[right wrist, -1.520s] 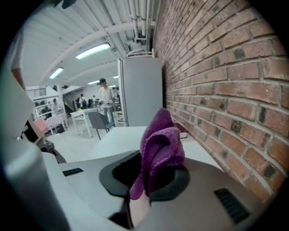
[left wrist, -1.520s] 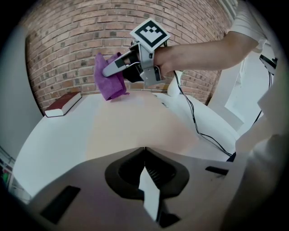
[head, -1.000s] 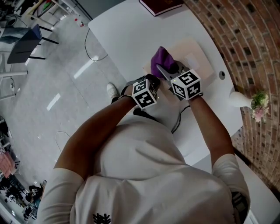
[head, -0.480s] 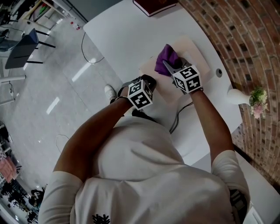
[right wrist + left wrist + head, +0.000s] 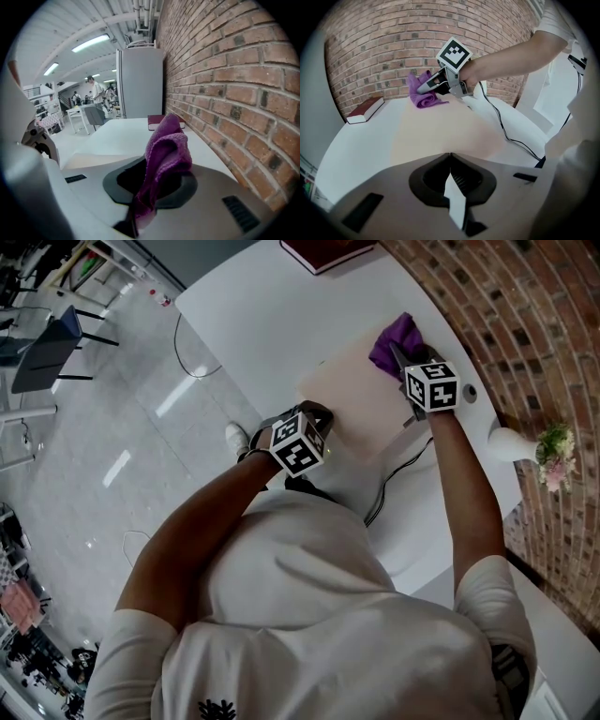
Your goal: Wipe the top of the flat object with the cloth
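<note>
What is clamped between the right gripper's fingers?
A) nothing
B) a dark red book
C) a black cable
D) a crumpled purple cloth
D: the right gripper view shows the crumpled purple cloth pinched in the right gripper, bunched up above its fingers.

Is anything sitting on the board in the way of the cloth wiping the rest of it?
Nothing visible. The board's top is bare from the cloth down to the left hand-held gripper by its near edge.
</note>
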Motion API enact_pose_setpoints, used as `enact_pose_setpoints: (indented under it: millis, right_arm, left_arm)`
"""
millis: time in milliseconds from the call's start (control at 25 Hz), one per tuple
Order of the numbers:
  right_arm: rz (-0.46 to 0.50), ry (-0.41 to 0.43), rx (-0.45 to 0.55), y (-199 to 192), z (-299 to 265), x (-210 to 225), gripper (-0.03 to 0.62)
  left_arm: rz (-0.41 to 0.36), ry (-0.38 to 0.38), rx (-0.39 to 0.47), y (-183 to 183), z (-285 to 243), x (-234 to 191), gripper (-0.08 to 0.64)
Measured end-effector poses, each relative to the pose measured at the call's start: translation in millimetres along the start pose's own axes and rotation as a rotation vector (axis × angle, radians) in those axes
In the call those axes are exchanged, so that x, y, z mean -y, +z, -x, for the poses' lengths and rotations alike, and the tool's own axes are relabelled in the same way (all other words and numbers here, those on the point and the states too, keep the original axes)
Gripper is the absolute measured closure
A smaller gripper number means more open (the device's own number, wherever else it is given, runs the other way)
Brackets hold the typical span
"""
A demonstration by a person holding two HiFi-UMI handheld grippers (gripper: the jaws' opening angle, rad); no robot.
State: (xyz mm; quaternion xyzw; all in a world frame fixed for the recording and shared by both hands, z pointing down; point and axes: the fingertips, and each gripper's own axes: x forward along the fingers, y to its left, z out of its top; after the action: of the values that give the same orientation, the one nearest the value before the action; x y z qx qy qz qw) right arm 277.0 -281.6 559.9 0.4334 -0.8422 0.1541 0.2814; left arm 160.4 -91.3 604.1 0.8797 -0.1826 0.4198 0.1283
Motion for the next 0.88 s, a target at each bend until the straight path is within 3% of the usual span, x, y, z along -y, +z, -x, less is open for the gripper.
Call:
enact_pose_setpoints:
  millis: [520, 720, 880]
  right_arm:
    - [-0.07, -0.155, 0.044, 11, 13, 60, 0.515]
    - [-0.077, -0.108, 0.086, 17, 27, 45, 0.515]
    - [-0.054, -0.007, 0.129, 29, 45, 1, 0.515]
  left_arm:
    - [-0.004, -0.002, 0.002, -1, 1, 0, 0.535]
    - [0.006, -0.004, 0.008, 0, 0, -1, 0.535]
    - [0.005, -0.006, 0.007, 0, 1, -1, 0.535]
